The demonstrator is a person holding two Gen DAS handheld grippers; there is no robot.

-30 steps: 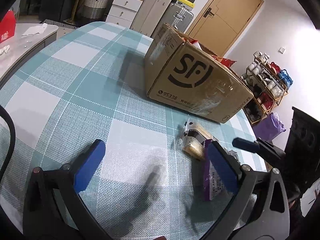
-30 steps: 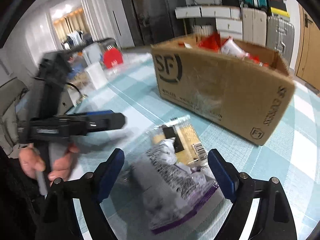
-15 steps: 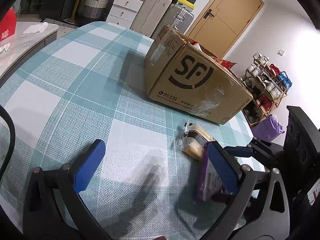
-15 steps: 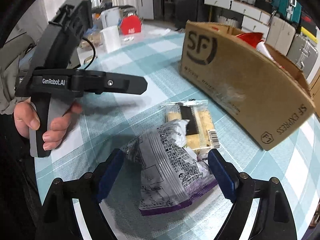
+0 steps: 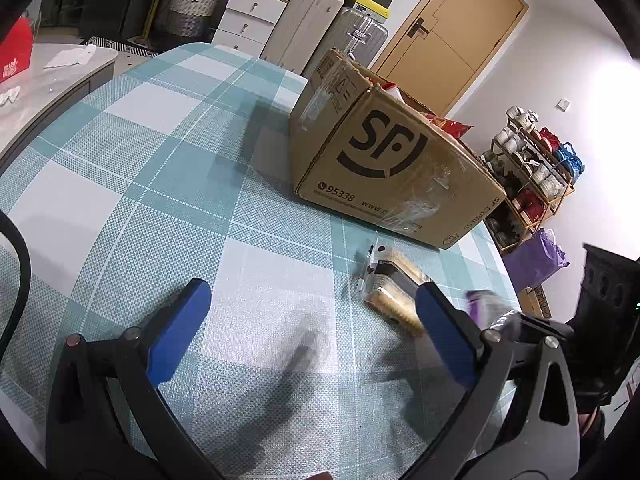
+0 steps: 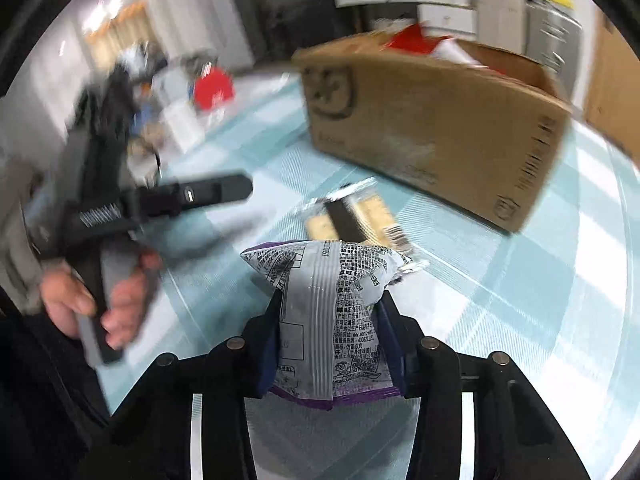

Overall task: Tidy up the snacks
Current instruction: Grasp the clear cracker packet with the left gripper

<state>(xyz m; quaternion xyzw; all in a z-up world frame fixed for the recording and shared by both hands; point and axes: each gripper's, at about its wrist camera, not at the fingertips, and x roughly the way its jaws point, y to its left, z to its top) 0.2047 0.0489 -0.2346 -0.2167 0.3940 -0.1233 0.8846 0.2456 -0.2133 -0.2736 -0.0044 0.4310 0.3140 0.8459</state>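
My right gripper (image 6: 328, 320) is shut on a silver and purple snack bag (image 6: 332, 300) and holds it above the table. The bag shows blurred in the left wrist view (image 5: 486, 308), beside my left gripper's right finger. A clear-wrapped cracker pack (image 6: 356, 216) lies flat on the checked tablecloth, also in the left wrist view (image 5: 394, 288). An open cardboard SF box (image 5: 384, 160) with red snack packs inside stands behind it; it also shows in the right wrist view (image 6: 432, 120). My left gripper (image 5: 308, 324) is open and empty over the cloth.
The round table has a teal and white checked cloth (image 5: 140, 168). Its right edge (image 5: 508, 280) lies close behind the cracker pack. A shoe rack (image 5: 532, 172) and a purple bag (image 5: 536, 260) stand on the floor beyond. Suitcases and drawers stand at the back.
My right gripper has closed on the snack bag and lifted it off the table. The left gripper has stayed open and nearly still.
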